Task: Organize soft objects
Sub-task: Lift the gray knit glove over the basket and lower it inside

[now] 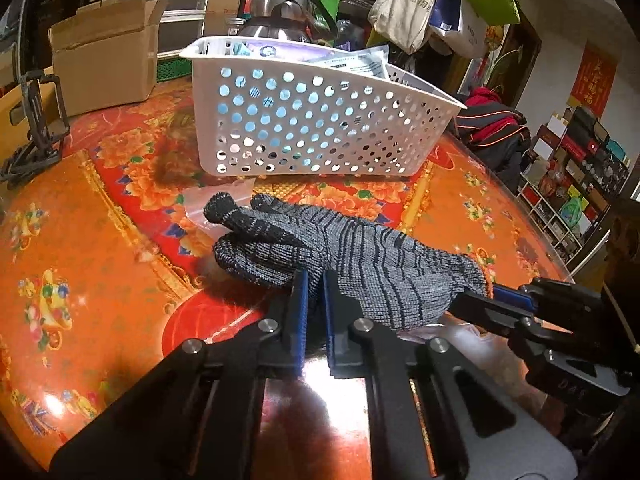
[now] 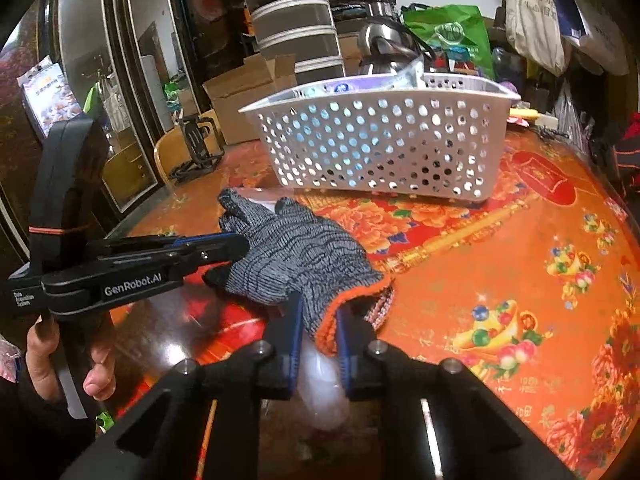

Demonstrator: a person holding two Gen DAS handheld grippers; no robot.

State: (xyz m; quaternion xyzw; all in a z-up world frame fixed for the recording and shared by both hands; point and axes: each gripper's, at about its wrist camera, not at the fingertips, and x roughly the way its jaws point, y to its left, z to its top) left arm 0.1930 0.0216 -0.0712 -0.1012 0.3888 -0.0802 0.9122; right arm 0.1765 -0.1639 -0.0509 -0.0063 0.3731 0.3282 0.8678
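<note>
The gray glove (image 1: pixel 352 256) is lying on the table (image 1: pixel 100 264), near its edge. The left tongs (image 1: pixel 315 280) are pinching its side; the right tongs (image 2: pixel 318 312) are pinching its orange cuff. A white basket (image 1: pixel 320 120) is sitting just behind.

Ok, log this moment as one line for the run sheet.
left claw: shut on grey knit glove | right claw: shut on glove cuff | white basket: behind, apart | glove not yet binned
</note>
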